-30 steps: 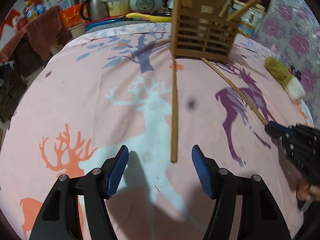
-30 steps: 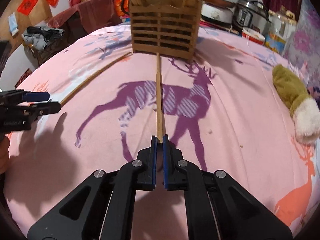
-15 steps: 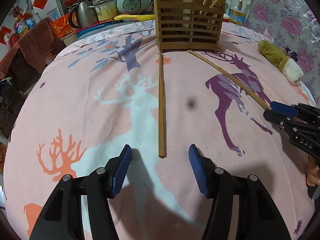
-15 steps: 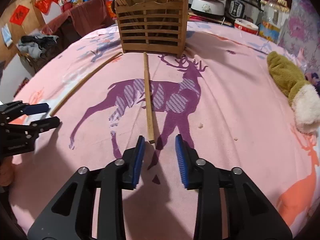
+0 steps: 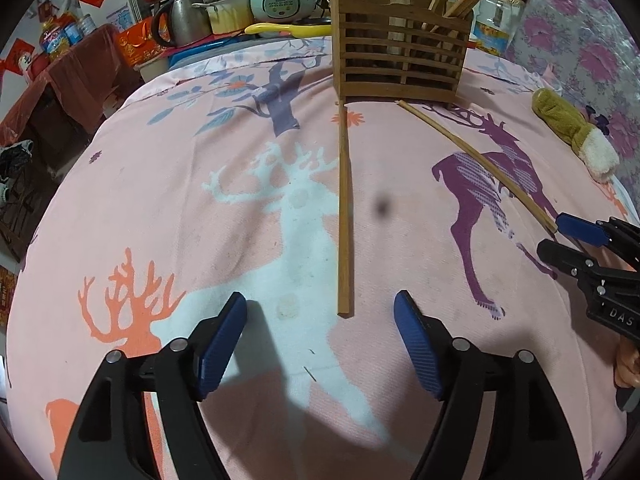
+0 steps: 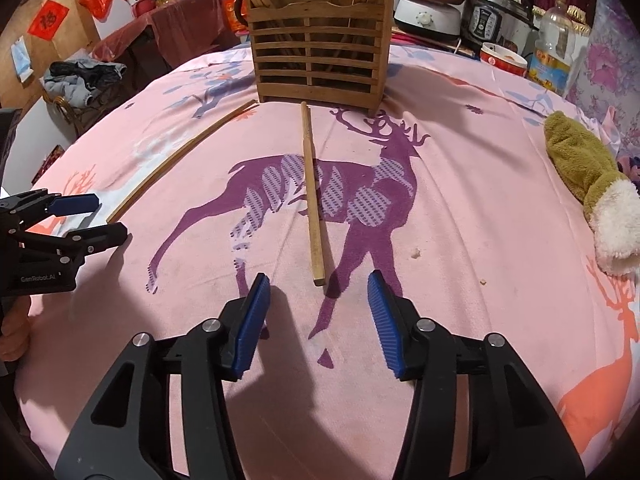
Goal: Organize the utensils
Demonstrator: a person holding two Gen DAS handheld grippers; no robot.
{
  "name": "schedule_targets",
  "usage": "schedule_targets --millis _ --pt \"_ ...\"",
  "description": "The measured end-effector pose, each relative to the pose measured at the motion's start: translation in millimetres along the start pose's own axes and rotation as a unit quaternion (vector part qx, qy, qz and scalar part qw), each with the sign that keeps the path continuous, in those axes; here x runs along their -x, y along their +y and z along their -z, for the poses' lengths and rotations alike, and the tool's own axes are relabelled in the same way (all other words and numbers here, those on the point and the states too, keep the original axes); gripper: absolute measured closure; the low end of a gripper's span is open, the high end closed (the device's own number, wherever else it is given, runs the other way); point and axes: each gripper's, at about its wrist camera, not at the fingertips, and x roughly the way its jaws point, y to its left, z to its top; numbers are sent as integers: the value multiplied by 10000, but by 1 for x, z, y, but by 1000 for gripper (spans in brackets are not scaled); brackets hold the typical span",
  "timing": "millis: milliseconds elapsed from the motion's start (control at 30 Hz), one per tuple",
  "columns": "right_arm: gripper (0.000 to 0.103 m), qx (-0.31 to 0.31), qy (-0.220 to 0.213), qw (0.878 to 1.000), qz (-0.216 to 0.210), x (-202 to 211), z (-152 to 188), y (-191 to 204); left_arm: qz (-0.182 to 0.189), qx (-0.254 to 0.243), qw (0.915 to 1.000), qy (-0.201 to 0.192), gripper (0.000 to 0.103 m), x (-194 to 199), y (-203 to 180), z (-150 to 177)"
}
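Below, both grippers, left (image 5: 320,336) and right (image 6: 316,312), gape (nothing held), each facing a loose chopstick (image 5: 344,216) (image 6: 313,196) lying before the wooden holder (image 6: 320,64).

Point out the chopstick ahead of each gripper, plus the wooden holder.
left chopstick (image 5: 343,216), left wrist view, mid-shaft
right chopstick (image 6: 312,196), right wrist view, mid-shaft
wooden holder (image 6: 318,64), right wrist view, slatted front wall

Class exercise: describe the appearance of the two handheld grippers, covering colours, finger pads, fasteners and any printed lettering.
Both the left gripper and the right gripper have black angular frames with triangular cut-outs, silver round fasteners, and ribbed blue finger pads. White lettering, partly readable as "GenRobot.AI" and "DAS", marks their sides. No cables show.
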Motion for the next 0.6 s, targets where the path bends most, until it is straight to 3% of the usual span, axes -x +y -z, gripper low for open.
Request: schedule_targets --millis 233,333,367,433,600 --pt "72 43 -35 10000 74 1 0 0 128 -394 9990 -142 64 7 -18 4" --pt "86 169 -48 9998 83 2 0 4 170 -519 9984 -171 74 8 -23 6" --pt "97 208 -55 9997 85 2 0 6 215 -531 9982 -167 79 8 -23 6" --pt "97 310 -125 9993 170 5 1 11 322 -559 9978 -158 93 9 -24 7" --pt "97 493 -497 9966 429 19 3 20 329 -594 9975 -200 97 11 -25 7"
